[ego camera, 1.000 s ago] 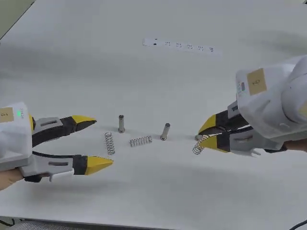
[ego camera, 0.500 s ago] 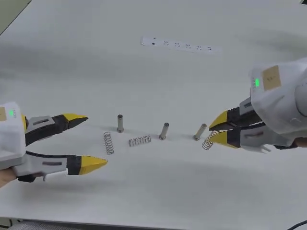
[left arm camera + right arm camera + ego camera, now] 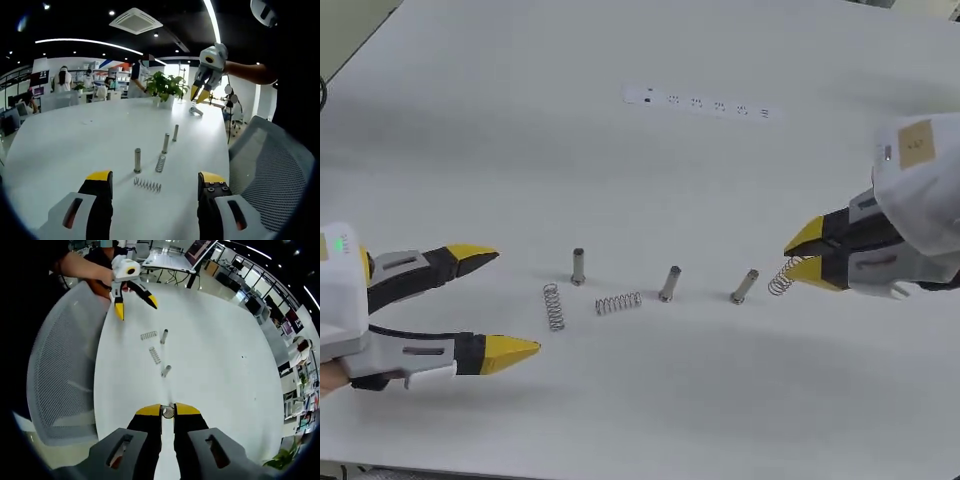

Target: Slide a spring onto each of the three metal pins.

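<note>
Your right gripper (image 3: 800, 262) pinches a spring (image 3: 781, 277) between nearly closed jaws, to the right of the middle pin (image 3: 669, 283). Your left gripper (image 3: 506, 302) hangs wide open, well left of that pin. On the counter (image 3: 640, 180), a second spring (image 3: 618, 302) lies just left of it and a third spring (image 3: 553, 306) lies farther left.

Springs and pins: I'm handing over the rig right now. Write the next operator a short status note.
Left gripper: open, empty, left of the pins.
Right gripper: shut on held spring, beside the right pin.
Left pin and middle pin stand bare; left loose spring and right loose spring lie on the table by them.
Done: no spring on any pin. Left: all three.
</note>
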`<action>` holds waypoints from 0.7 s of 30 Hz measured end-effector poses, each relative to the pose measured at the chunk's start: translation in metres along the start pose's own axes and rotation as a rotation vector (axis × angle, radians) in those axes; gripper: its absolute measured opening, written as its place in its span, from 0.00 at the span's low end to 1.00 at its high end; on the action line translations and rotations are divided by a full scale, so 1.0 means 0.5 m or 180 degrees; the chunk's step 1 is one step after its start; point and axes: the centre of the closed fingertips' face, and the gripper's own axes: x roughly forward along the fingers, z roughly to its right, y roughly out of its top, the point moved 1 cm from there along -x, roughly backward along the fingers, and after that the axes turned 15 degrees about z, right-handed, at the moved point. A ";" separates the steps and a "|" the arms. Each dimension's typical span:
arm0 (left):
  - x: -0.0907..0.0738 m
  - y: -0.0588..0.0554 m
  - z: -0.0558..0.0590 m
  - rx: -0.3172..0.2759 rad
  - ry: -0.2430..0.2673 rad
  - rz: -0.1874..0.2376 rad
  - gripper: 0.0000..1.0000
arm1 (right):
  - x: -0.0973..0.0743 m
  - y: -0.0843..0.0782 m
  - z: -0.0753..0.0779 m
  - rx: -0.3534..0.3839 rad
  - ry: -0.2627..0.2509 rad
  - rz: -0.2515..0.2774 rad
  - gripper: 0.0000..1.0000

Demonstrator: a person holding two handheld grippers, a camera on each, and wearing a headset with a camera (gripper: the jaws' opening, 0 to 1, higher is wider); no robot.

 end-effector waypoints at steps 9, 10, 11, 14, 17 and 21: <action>0.001 -0.004 -0.004 -0.0019 -0.0024 -0.0003 0.64 | 0.019 -0.007 0.017 -0.0037 -0.0001 -0.0054 0.04; 0.001 -0.004 -0.004 -0.0019 -0.0023 0.0001 0.63 | 0.021 -0.010 0.020 -0.0053 0.0000 -0.0075 0.04; 0.002 -0.004 -0.005 -0.0017 -0.0022 0.0006 0.63 | 0.023 -0.011 0.022 -0.0061 -0.0004 -0.0080 0.04; 0.001 -0.005 -0.008 -0.0029 -0.0023 0.0013 0.63 | 0.029 -0.014 0.031 -0.0050 -0.0017 -0.0071 0.04; 0.002 -0.006 -0.010 -0.0029 -0.0025 0.0014 0.63 | 0.038 -0.021 0.038 -0.0047 -0.0029 -0.0084 0.04; 0.002 -0.007 -0.010 -0.0044 -0.0026 0.0013 0.63 | 0.044 -0.024 0.045 -0.0043 -0.0063 -0.0085 0.04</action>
